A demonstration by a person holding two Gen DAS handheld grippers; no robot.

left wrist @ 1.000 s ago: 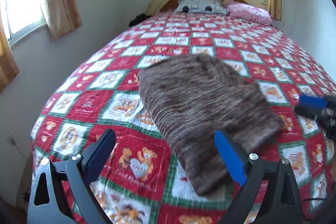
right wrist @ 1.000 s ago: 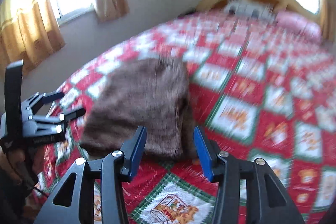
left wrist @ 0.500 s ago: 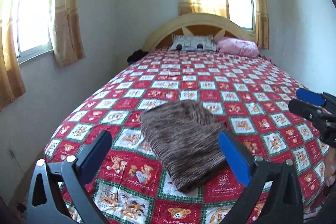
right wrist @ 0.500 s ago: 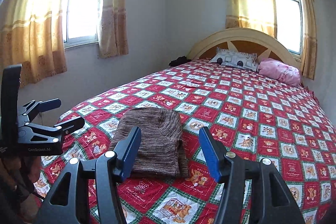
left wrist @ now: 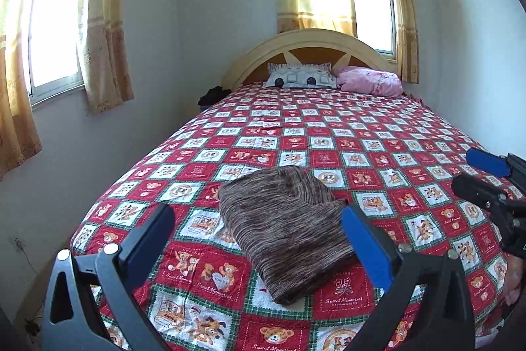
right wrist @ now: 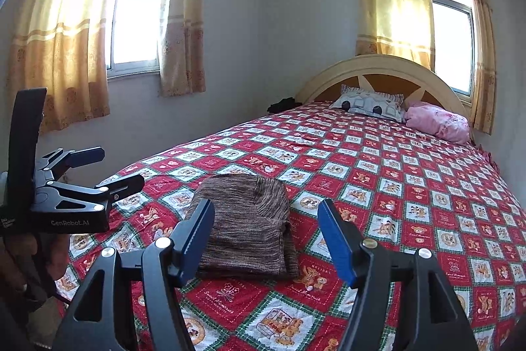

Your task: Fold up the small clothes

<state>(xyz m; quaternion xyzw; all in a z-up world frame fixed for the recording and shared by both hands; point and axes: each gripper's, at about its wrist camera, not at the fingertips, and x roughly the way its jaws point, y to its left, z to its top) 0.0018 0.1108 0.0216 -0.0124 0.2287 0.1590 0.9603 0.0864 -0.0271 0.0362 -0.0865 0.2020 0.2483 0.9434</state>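
A brown striped knit garment (left wrist: 286,226) lies folded into a compact rectangle near the foot of the bed; it also shows in the right wrist view (right wrist: 246,219). My left gripper (left wrist: 259,239) is open and empty, held back above the bed's foot edge. My right gripper (right wrist: 266,236) is open and empty, also held back from the garment. Each gripper shows in the other's view: the right one (left wrist: 483,176) at the right edge, the left one (right wrist: 111,166) at the left edge.
The bed has a red, white and green teddy-bear quilt (left wrist: 328,140). A patterned pillow (left wrist: 300,78) and a pink pillow (left wrist: 371,81) lie by the cream headboard (left wrist: 309,41). A wall with curtained windows runs along the left side.
Both grippers have pulled back and up from the folded garment, so the whole bed and room show. The right gripper's jaws have opened wider. The garment stays folded in place.
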